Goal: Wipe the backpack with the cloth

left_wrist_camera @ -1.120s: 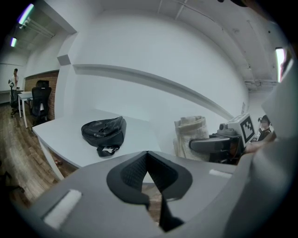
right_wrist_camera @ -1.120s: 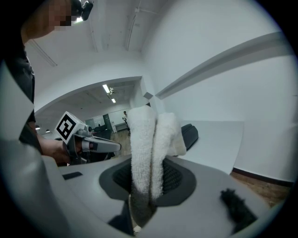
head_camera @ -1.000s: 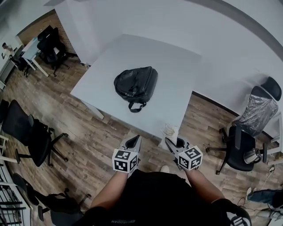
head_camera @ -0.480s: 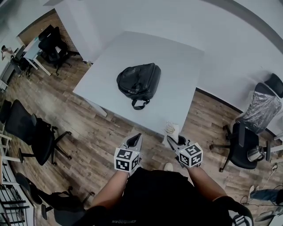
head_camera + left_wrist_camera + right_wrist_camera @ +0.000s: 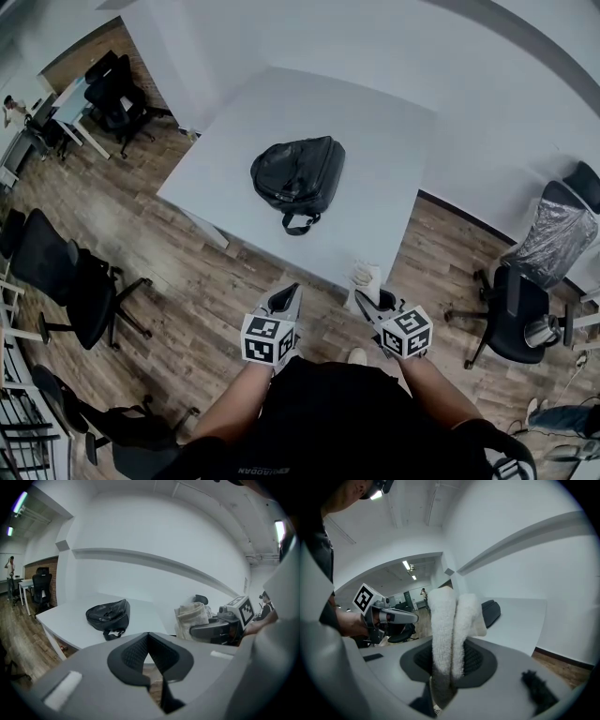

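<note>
Currently the backpack (image 5: 298,176) lies flat near the middle of the surface (image 5: 384,150), long axis running away from the person, carry loop (image 5: 298,224) toward the near edge. Well apart from it, just off that edge, the right hand-held gripper (image 5: 368,296) is clamped on the folded cloth (image 5: 364,275), so the backpack lies forward and to its left. The left hand-held gripper (image 5: 284,298), jaws together on nothing, is about equally far, so the reach judged necessary is the right arm's, forward-left.

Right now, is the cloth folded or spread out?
Folded: the cloth stands doubled into two thick rolls, pinched between the right gripper's jaws, not spread flat.
</note>
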